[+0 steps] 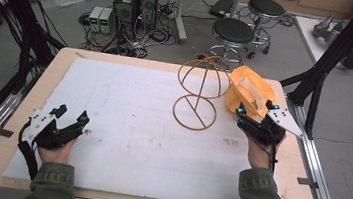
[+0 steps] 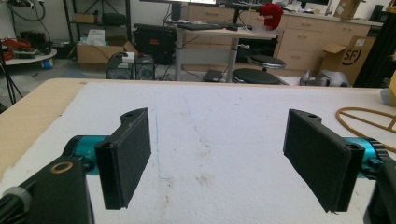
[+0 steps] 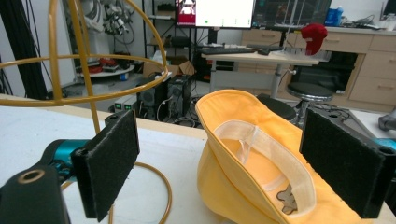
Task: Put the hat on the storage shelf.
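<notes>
With jaws spread wide, my right hand-held gripper (image 1: pixel 253 115) faces the yellow cap (image 3: pixel 252 163) lying upturned beside the wire stand (image 1: pixel 200 89), ready to grasp; left hand-held gripper (image 1: pixel 71 115) waits open on the bench (image 1: pixel 7 110).

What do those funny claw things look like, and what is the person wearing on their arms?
Each claw is black. The left gripper and right gripper both have two flat black jaws with fuzzy-looking pads, teal metal knobs behind them, and a pale grey three-cornered plate on top. A black cable trails off. The sleeves are olive green.
</notes>
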### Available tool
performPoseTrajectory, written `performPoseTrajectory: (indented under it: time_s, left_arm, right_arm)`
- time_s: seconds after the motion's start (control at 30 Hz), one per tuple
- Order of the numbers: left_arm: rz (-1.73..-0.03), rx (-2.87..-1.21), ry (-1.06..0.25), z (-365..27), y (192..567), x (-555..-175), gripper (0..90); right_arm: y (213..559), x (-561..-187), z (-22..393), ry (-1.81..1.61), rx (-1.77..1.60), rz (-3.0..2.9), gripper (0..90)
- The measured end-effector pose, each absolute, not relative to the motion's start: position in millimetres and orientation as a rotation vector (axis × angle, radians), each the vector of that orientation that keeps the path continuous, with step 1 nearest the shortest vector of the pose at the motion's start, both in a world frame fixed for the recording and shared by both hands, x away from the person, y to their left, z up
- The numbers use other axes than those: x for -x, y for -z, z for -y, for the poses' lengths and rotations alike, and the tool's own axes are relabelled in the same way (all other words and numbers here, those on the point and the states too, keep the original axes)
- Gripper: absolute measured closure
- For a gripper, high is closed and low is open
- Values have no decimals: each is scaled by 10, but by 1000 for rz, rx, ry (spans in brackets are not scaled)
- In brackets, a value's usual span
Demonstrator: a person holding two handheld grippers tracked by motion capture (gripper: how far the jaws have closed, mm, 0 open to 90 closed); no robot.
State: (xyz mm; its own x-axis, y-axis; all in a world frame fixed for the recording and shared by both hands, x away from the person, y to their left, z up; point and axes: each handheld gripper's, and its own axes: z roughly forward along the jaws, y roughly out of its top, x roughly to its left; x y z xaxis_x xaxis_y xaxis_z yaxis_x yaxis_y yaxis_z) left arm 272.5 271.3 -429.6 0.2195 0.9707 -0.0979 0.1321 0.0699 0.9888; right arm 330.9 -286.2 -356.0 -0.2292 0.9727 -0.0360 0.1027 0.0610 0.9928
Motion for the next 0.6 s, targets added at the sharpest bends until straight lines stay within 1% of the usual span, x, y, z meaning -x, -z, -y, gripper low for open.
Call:
performPoseTrajectory:
  time_s: [0.33,0.6]
  left_arm:
    - [-1164,-1337,-911,-2704,4302,-2748,235]
    - [-1157,-1336,-906,-2691,4300,-2769,235]
  right_arm:
    - [3490,-3601,2814,-1239,-1170,-1535,110]
    - [3545,-3787,2799,-1216,-1194,-1571,110]
